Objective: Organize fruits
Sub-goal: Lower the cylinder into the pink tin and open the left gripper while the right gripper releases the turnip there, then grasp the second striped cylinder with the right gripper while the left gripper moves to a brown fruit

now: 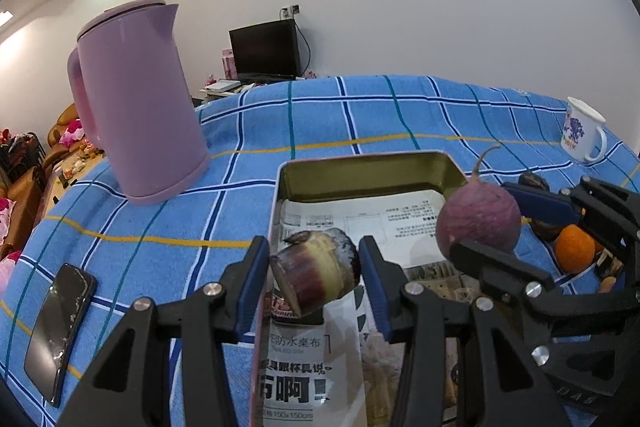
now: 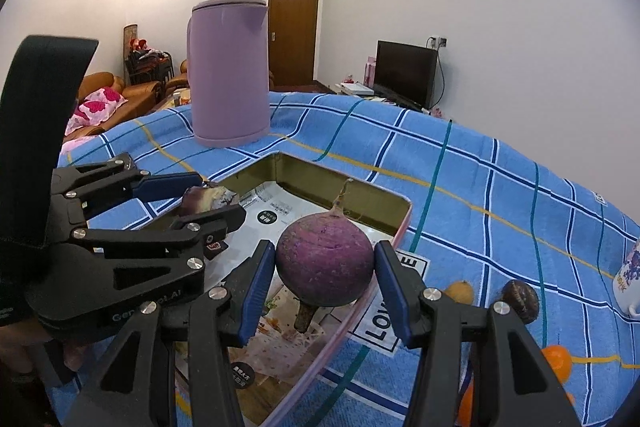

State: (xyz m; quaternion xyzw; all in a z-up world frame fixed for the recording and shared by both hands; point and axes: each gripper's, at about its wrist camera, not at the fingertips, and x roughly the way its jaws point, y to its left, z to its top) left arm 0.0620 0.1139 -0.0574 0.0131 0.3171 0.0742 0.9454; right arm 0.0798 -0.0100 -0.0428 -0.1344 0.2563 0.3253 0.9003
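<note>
Over one tin (image 1: 362,173), left hand-held gripper (image 1: 314,281) clamping one stub (image 1: 316,273) (purple-banded), right hand-held gripper (image 2: 325,277) one radish (image 2: 325,265).

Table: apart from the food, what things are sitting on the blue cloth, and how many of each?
Purple kettle: 1
White mug: 1
Phone: 1
Tin tray: 1
Total: 4

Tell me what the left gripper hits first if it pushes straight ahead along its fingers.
Probably the far wall of the tin tray, judging by the left gripper holding its cut purple-and-cream piece above the paper lining; depth is uncertain.
</note>
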